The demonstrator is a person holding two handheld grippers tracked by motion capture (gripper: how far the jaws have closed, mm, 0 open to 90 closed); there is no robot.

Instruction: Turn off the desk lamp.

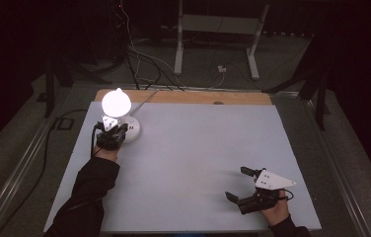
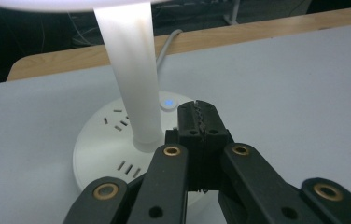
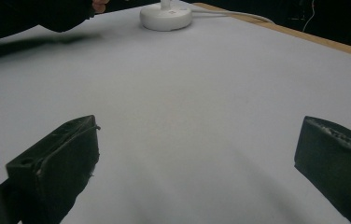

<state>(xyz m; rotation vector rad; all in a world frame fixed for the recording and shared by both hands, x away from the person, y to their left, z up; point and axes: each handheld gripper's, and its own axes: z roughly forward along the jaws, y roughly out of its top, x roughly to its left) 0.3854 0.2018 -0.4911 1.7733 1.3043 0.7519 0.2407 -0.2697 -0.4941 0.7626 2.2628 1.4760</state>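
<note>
We note one obstacle on the table (image 1: 183, 163): the lit lamp (image 1: 116, 102) on its round base (image 2: 99, 140) at the far left corner, cord (image 1: 146, 98) trailing off the far edge. The left tool (image 2: 199, 122) sits against that base. The remaining surface is open for passage.

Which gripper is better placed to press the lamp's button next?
Left. The left gripper, jaws shut, sits over the lamp base right beside the lit button. The right gripper rests open far across the table.

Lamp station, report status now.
Left gripper shut, tips over lamp base beside lit button. Right gripper open, idle on table. Lamp on.
</note>
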